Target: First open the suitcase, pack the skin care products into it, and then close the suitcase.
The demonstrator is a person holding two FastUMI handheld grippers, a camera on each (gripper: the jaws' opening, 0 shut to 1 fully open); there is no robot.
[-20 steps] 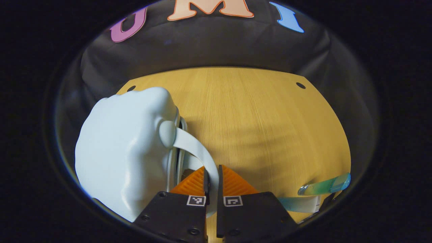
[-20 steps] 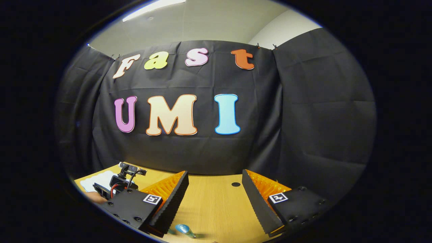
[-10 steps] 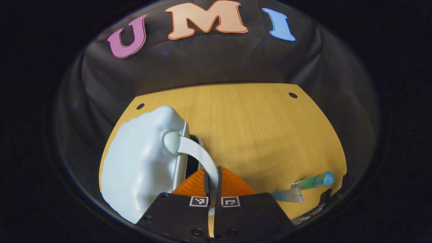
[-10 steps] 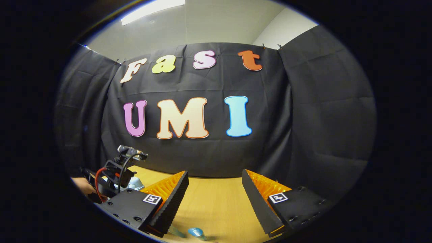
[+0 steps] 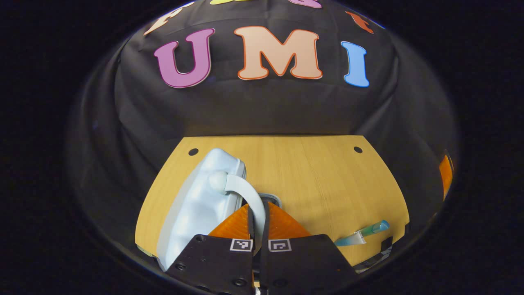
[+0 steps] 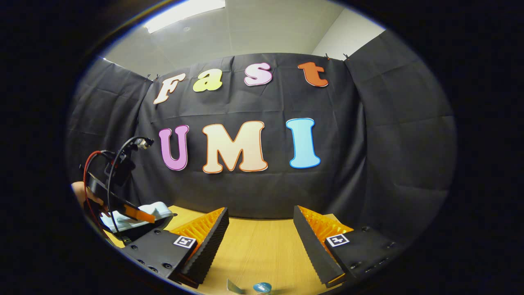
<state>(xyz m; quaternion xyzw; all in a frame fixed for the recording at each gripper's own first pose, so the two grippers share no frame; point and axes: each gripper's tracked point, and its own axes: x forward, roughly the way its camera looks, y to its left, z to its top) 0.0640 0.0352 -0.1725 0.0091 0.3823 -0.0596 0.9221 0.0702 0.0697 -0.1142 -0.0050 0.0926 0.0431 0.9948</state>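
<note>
One pale blue suitcase is sitting at the left of the wooden table, and one blue-capped skin care tube is lying near the right edge. The left gripper is clenching the suitcase's white handle strap. The right gripper is hanging released above the table. Compared with a second ago, the left gripper is sitting higher and the suitcase lid is lifting.

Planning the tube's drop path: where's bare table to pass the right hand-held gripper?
Bare wood spans from the suitcase to the far edge and right, down to the tube. Crowded: near-left, where the left hand-held gripper clamps the suitcase handle.
</note>
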